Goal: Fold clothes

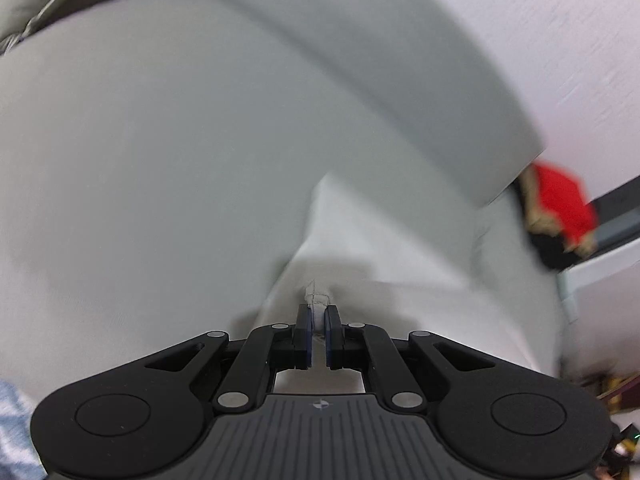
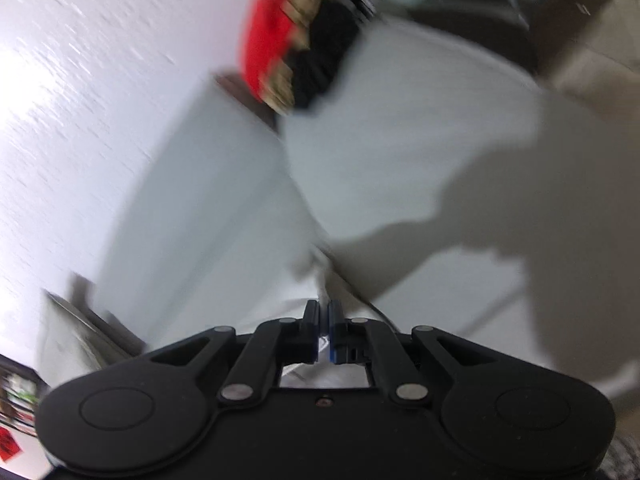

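White, faintly grained counter (image 2: 80, 80) is carrying a pale grey garment (image 1: 160, 160), which is spreading across most of both wrist views; a blurred red and black item (image 2: 296, 48) is lying at the garment's far edge. Left gripper (image 1: 318, 316) is pinching a stitched corner of the cloth, its jaws pressed together on the seam, which is poking up just beyond the tips. Right gripper (image 2: 323, 312) is likewise clamping a thin edge of the same garment, its jaws nearly touching with fabric between them. Both views are smeared by motion. The step in hand appears to be the start of a fold, with two gripped points of the garment being raised off the counter. The next move probably calls for carrying both points across together, keeping the edge taut and level, then laying it onto the flat part ahead.
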A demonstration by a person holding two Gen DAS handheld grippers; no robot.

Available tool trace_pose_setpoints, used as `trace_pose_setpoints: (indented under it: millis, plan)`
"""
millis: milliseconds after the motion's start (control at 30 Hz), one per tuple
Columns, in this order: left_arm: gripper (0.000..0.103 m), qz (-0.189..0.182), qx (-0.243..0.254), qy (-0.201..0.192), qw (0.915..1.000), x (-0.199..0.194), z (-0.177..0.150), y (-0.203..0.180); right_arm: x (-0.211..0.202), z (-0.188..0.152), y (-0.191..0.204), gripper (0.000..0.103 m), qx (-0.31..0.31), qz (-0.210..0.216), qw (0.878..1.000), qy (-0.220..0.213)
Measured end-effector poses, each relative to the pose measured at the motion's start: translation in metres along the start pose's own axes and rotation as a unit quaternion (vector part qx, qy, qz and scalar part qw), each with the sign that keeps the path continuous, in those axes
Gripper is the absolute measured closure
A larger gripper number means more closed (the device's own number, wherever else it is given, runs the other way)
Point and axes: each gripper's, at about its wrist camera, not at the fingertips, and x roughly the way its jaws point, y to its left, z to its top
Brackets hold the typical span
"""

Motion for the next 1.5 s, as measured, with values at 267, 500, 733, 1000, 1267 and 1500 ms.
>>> trace_pose_setpoints:
  millis: [267,500,733,1000,1267,1500]
  plan:
    - [0.099,-0.004,0.033,-0.024,0.9992,-0.013,-0.019,0.005,0.02,-0.032,-0.032,0.099,-0.003,-0.058,0.998,0.034]
    - [0.099,0.018,0.069,-0.02,0.9973,-0.012,-0.014,-0.01,0.018,-0.038,-0.028,0.099,-0.02,-0.065,0.997,0.034]
    - [0.092,0.098,0.081,0.019,0.9917,-0.001,-0.029,0.001,0.019,-0.042,-0.024,0.096,-0.045,-0.087,0.994,0.043]
    - [0.074,0.054,0.133,-0.066,0.9874,-0.074,-0.02,-0.015,-0.023,-0.036,0.026,0.063,-0.091,-0.027,0.995,0.024]
    - [0.072,0.001,0.14,-0.117,0.9832,-0.072,0.008,-0.042,-0.022,0.003,0.071,0.06,-0.1,0.047,0.994,-0.011]
    - [0.074,0.011,0.111,-0.075,0.991,-0.033,0.024,-0.027,0.02,0.021,0.063,0.061,-0.09,0.038,0.995,0.011]
